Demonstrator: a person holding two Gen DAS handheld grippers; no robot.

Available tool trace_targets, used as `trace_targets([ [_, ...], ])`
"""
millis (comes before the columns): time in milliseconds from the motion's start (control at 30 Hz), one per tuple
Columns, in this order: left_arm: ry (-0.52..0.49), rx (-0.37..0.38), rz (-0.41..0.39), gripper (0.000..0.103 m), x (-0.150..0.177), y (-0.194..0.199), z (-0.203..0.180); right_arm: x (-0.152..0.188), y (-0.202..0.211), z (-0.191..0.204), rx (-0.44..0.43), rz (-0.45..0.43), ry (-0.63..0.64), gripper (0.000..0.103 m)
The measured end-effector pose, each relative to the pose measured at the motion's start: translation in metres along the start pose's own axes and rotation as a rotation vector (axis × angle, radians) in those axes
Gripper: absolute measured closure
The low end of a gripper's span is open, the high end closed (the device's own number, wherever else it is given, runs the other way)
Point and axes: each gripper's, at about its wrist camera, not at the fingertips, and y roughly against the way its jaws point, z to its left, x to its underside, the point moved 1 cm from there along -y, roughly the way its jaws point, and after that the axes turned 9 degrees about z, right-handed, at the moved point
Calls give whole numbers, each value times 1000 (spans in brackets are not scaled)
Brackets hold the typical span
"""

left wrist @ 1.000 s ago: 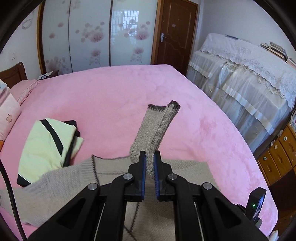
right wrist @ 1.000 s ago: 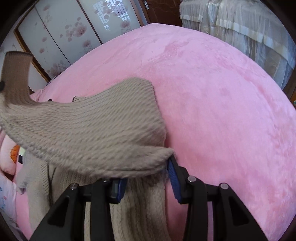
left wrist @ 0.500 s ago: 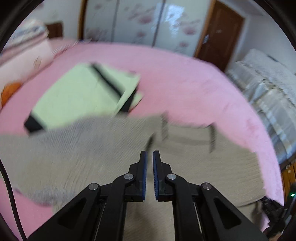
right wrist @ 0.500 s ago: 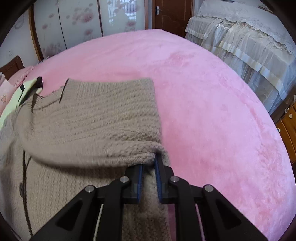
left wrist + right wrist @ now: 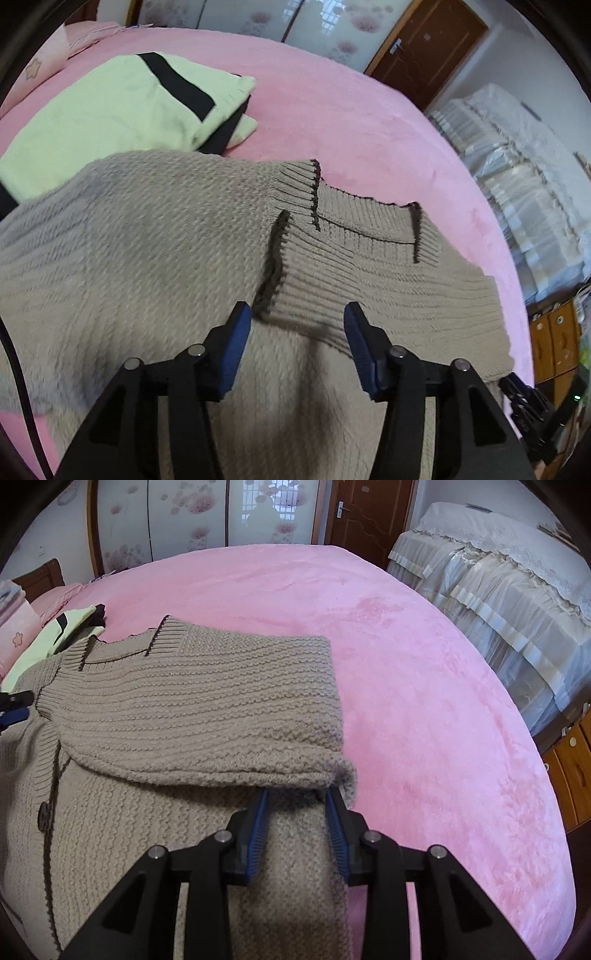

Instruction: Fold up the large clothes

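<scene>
A beige knitted cardigan point(image 5: 155, 258) is being spread over a bed covered in a pink plush blanket point(image 5: 332, 122). In the left wrist view, the left gripper point(image 5: 297, 314) is being held over the garment with its blue-padded fingers point(image 5: 236, 332) being opened; a ribbed sleeve cuff point(image 5: 306, 280) with dark trim is lying on the cardigan between them, apart from both pads. A folded pale green garment point(image 5: 110, 107) with black stripes is being shown plainly there, just beyond the cardigan, along with the second cuff point(image 5: 295, 184) and the neckline. In the right wrist view, the cardigan point(image 5: 184, 709) is being seen from its other side: a chunky sleeve point(image 5: 207, 738) is lying folded across the body, and dark buttons point(image 5: 43, 818) on the placket are being shown only here. The right gripper point(image 5: 295, 801) is being opened too, its fingers point(image 5: 258, 823) standing either side of the sleeve's rolled fold; whether the pads are pressing on the knit cannot be told. Beyond the bed, furniture draped in cream lace covers point(image 5: 498, 576) and sliding wardrobe doors point(image 5: 184, 520) with a flower pattern are being shown.
</scene>
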Motion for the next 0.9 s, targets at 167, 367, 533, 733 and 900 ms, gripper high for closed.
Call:
trace_targets([
  [167,13,-31,89,45,-15,-25,-3,-6,19,-24,-111,-40,-72,64],
  [367,-84,-182,41,94,-18,-17,-24,-29,16,-53,-167,-22,-171,52],
  [533,-96,-223,-69,94,-15,5,-29,-49,-31,-54,-170,118,-174,52],
  [733,-73,-277,-16,94,2,-20,-8,-42,-62,-38,-154,159,-121,70],
  [900,-68,-299,-21,90,1,-19,-16,-50,-56,-25,-54,154,-76,67],
])
